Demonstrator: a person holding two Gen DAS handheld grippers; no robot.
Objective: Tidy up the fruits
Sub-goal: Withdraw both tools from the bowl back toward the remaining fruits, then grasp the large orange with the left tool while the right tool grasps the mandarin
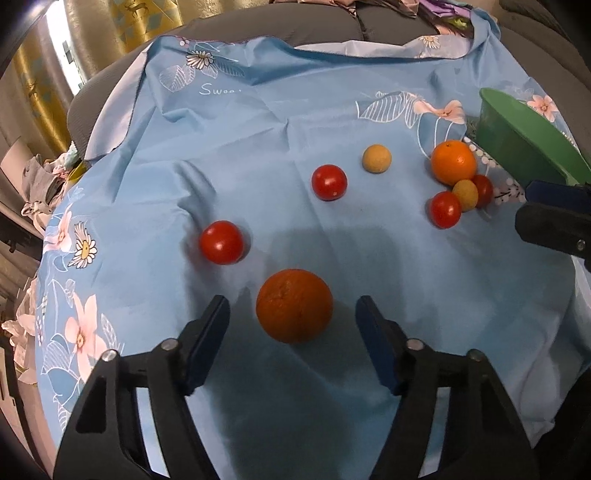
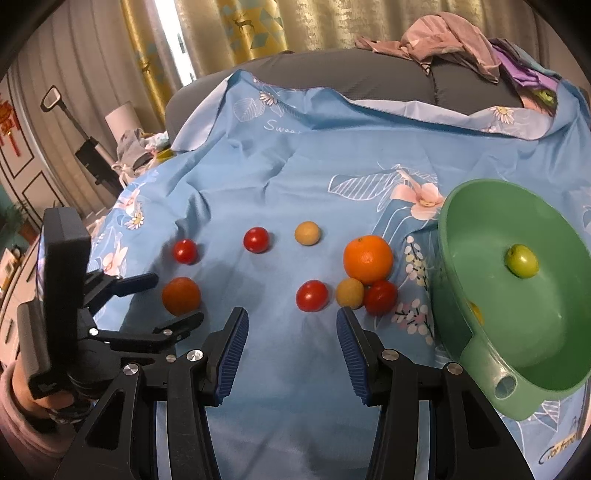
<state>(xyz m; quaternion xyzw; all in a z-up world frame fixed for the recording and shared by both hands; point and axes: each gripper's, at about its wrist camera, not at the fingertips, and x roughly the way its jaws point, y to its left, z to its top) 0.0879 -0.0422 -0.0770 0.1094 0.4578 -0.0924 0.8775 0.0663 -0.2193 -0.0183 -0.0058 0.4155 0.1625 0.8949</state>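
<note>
A dark orange (image 1: 294, 311) lies on the blue floral cloth (image 1: 258, 122), between the fingers of my left gripper (image 1: 291, 301); a gap shows on each side, so the jaws stand open around it. The right wrist view shows that same left gripper (image 2: 173, 300) straddling the dark orange (image 2: 181, 301). My right gripper (image 2: 291, 312) is open and holds nothing, with a red tomato (image 2: 312, 295) just beyond its tips. A bright orange (image 2: 368, 259), more tomatoes and tan round fruits lie scattered. The green bowl (image 2: 461, 221) at the right holds a green fruit (image 2: 521, 260).
The cloth covers a grey cushioned surface (image 2: 388, 74) with crumpled clothes (image 2: 443, 40) at the back. Curtains (image 2: 236, 29) hang behind. A person's hand in a pink sleeve (image 2: 14, 406) grips the left tool. Bare cloth stretches between the two grippers and in front of the fruit.
</note>
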